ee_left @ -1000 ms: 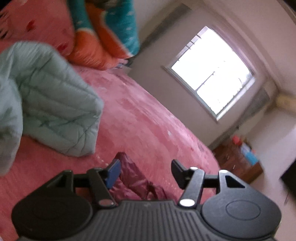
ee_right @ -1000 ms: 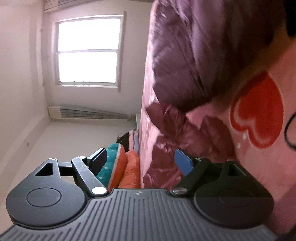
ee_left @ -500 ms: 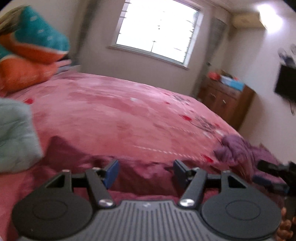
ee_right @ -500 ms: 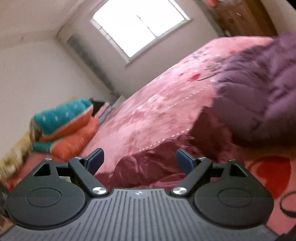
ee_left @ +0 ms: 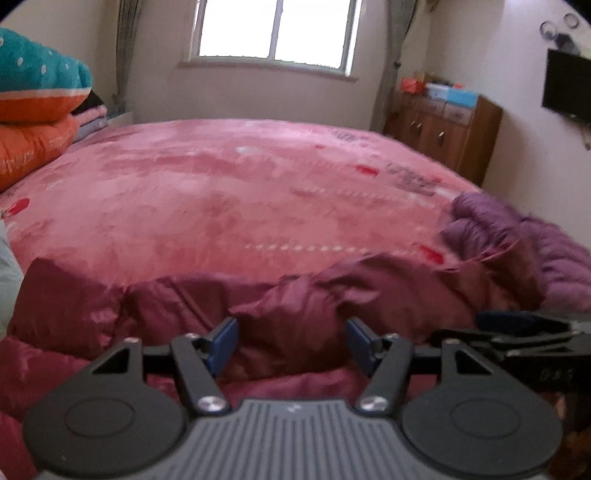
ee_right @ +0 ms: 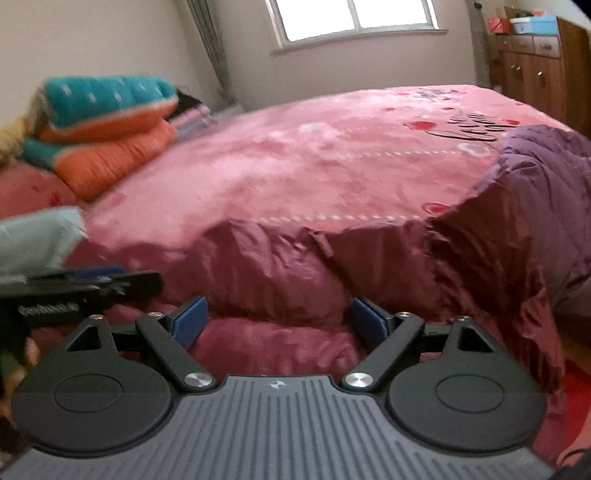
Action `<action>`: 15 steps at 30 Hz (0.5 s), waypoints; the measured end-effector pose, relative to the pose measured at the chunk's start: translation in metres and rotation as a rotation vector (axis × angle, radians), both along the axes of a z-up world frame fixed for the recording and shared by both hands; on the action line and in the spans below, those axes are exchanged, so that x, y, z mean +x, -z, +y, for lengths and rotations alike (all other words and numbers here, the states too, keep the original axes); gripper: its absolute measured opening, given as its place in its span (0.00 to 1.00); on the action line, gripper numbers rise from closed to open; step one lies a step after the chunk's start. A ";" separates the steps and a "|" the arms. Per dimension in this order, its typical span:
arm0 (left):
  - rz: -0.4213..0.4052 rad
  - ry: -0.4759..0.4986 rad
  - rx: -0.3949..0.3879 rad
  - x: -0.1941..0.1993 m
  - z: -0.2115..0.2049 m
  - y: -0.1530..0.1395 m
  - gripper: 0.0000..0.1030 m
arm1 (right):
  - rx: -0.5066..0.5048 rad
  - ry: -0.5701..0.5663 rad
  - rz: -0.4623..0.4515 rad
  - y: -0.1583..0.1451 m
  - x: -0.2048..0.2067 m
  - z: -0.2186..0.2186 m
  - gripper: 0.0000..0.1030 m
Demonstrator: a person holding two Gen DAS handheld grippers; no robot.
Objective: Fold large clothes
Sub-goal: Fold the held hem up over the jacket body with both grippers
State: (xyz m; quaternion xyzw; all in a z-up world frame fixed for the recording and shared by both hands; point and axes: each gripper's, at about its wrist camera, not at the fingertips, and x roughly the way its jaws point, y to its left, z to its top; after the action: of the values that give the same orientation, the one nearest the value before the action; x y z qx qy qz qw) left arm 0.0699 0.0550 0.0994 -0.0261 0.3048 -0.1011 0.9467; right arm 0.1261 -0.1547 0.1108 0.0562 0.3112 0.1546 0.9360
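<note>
So both claws are hovering side by side at the near edge of the bed (ee_left: 229, 192), pointing down at the maroon puffer jacket (ee_left: 295, 306) that's sprawled along that edge. The jacket lies crumpled in a long band across the pink bedspread, one end running toward a purple quilted garment (ee_left: 546, 254) piled on the right side of the bed, and the two look like they touch there.

Left claw (ee_left: 291, 341) — fingers spread, blue pads (ee_left: 221, 345) apart with a bulge of the maroon fabric sitting between and just past them, but nothing is pinched. Right claw (ee_right: 279, 321) is the same deal: spread wide, blue pads (ee_right: 190, 319) standing either side of a fold of the jacket, not squeezing it. Each claw shows at the edge of the other's view, so they're close neighbours, left one on the left.

Off to the left there's a pale mint quilted garment (ee_right: 37, 236) at the edge of the bed, and behind it a stack of folded orange and teal bedding (ee_right: 103, 122). Further back — a window (ee_left: 275, 31) in the far wall and a wooden cabinet (ee_left: 450, 136) in the right corner with some boxes on top. Both views are a bit blurry.
</note>
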 end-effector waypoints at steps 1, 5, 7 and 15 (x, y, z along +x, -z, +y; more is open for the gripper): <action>0.006 -0.012 0.004 0.003 0.004 0.004 0.63 | -0.016 0.008 0.004 0.001 0.001 -0.001 1.00; 0.010 -0.054 0.013 0.010 0.020 0.015 0.63 | -0.039 0.059 0.012 0.006 0.009 -0.013 1.00; -0.001 -0.066 0.029 0.011 0.024 0.019 0.63 | -0.053 0.099 0.023 0.011 0.012 -0.021 1.00; -0.041 -0.089 0.075 0.018 0.037 0.035 0.74 | -0.043 0.168 0.033 0.022 0.012 -0.043 1.00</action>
State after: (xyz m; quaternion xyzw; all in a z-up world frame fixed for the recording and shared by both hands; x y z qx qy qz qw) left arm 0.0881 0.0921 0.0646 -0.0019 0.2876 -0.0478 0.9566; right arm 0.1382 -0.1975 0.0893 0.0642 0.3240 0.0680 0.9414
